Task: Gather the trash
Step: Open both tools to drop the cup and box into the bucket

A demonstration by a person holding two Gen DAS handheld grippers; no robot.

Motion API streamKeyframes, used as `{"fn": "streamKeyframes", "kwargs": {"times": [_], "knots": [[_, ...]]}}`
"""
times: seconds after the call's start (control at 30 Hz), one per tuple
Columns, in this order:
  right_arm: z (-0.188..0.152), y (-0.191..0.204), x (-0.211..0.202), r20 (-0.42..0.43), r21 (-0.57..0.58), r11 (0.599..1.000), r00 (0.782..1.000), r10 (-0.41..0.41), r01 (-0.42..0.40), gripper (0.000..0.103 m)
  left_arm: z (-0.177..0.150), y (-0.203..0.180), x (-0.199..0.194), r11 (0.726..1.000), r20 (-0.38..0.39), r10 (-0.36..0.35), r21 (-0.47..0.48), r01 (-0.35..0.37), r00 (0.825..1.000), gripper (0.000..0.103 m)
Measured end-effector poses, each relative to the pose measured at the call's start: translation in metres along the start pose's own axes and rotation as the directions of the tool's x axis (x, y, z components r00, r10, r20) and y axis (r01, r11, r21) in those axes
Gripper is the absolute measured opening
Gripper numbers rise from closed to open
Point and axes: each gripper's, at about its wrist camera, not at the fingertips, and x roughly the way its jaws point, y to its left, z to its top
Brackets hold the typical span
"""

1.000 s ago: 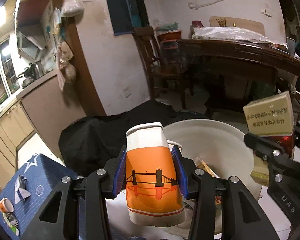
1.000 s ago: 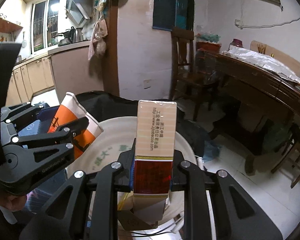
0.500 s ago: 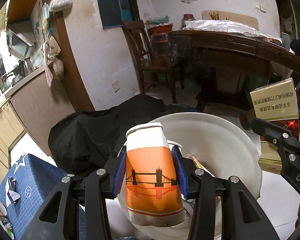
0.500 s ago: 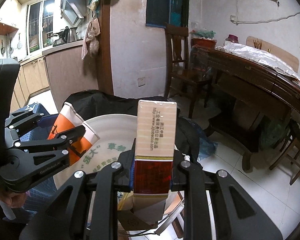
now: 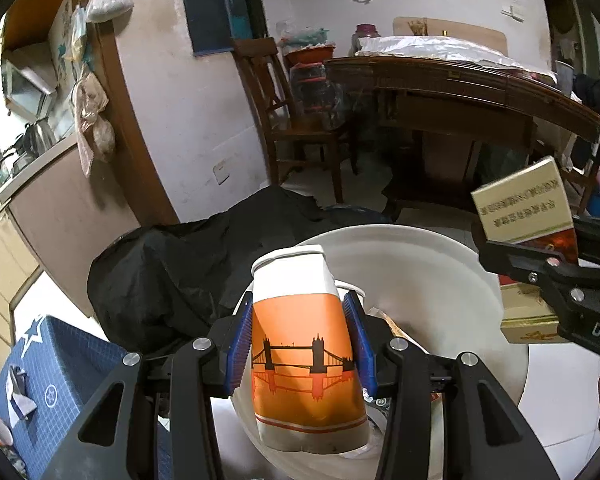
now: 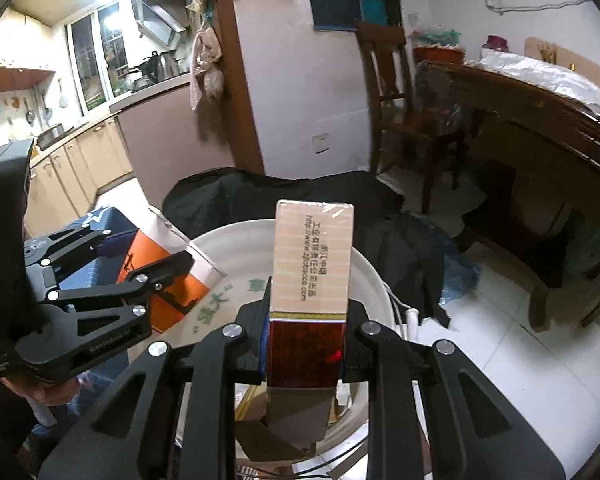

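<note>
Right now I have both hands loaded above the white bucket (image 5: 440, 264), whose open mouth sits below the two loads. My left gripper (image 5: 302, 344) has its blue-padded fingers (image 5: 240, 348) pressed against both sides of an orange paper cup (image 5: 304, 360) printed with a bridge silhouette; the cup stands roughly upright, its squashed white rim toward twelve o'clock, over the bucket's near edge. My right gripper (image 6: 304, 340) has its fingers drawn narrow around a cigarette carton (image 6: 310, 276), clamping the dark red lower part while the beige printed part rises toward twelve o'clock. From the left wrist view that carton (image 5: 522, 208) shows at three o'clock, just beyond the bucket's rim. From the right wrist view the cup (image 6: 160, 276) shows at nine o'clock in the other gripper (image 6: 140, 264). Cardboard scraps (image 6: 260, 436) lie inside the bucket under the carton. Black fabric (image 5: 188, 264) is heaped behind the bucket, toward eleven o'clock from the cup.
</note>
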Motion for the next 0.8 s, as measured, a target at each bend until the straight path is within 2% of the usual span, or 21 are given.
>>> {"fn": "streamKeyframes", "kwargs": {"times": [0.2,0.27,0.33,0.37,0.4,0.8], "knots": [[0.008,-0.002,0.0,-0.006,0.002,0.999,0.999,0.05,-0.05,0.021,0.004,0.001,-0.001,0.999,0.019,-0.054,0.009,0.054,0.998,0.047],[0.01,-0.004,0.004,-0.016,0.014,0.997,0.997,0.075,-0.074,0.023,0.006,0.003,0.003,0.996,0.011,-0.093,0.008,0.093,0.996,0.048],[0.011,-0.007,0.009,-0.029,0.025,0.997,0.997,0.077,-0.076,0.028,0.006,0.004,0.006,0.994,0.009,-0.106,0.018,0.106,0.994,0.054],[0.012,-0.008,0.01,-0.028,0.028,0.997,0.997,0.071,-0.07,0.035,0.006,0.004,0.006,0.995,0.011,-0.1,0.022,0.1,0.995,0.063],[0.012,-0.009,0.01,-0.024,0.03,0.997,0.997,0.071,-0.071,0.035,0.005,0.005,0.005,0.996,0.02,-0.09,0.026,0.089,0.996,0.072],[0.008,-0.008,0.01,-0.031,0.043,0.996,0.996,0.078,-0.077,0.035,0.002,0.008,0.001,0.998,0.026,-0.059,0.022,0.058,0.998,0.072]]}}
